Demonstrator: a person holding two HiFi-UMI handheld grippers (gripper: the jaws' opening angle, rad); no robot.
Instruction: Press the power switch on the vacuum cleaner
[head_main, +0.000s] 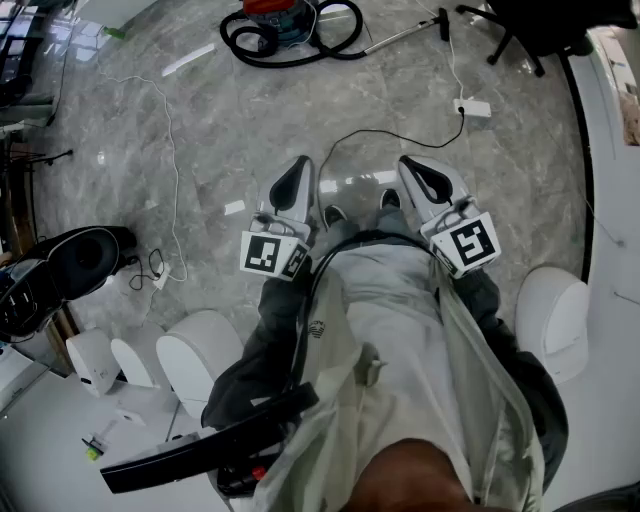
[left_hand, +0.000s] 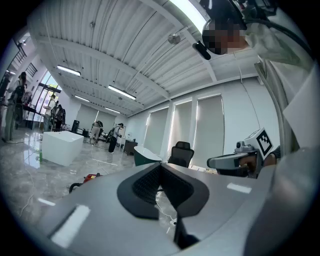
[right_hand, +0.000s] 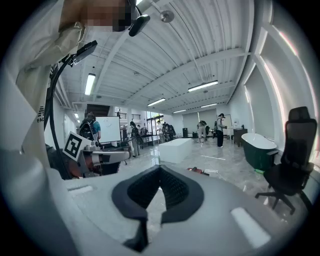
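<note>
Left hand-held gripper (head_main: 298, 172) and right hand-held gripper (head_main: 412, 170) both closed, empty. Vacuum cleaner (head_main: 285, 20) sits well ahead, with a black cable (head_main: 400, 135) on the floor between.

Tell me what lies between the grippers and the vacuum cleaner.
Head view: mostly bare marble floor; only a thin black cable crosses it between the left gripper, the right gripper and the vacuum cleaner.

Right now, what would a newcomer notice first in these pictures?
The left gripper and right gripper, both shut and empty, sit side by side by the person's chest at centre. The red-topped vacuum with its coiled black hose lies far ahead on the marble floor, untouched.
</note>
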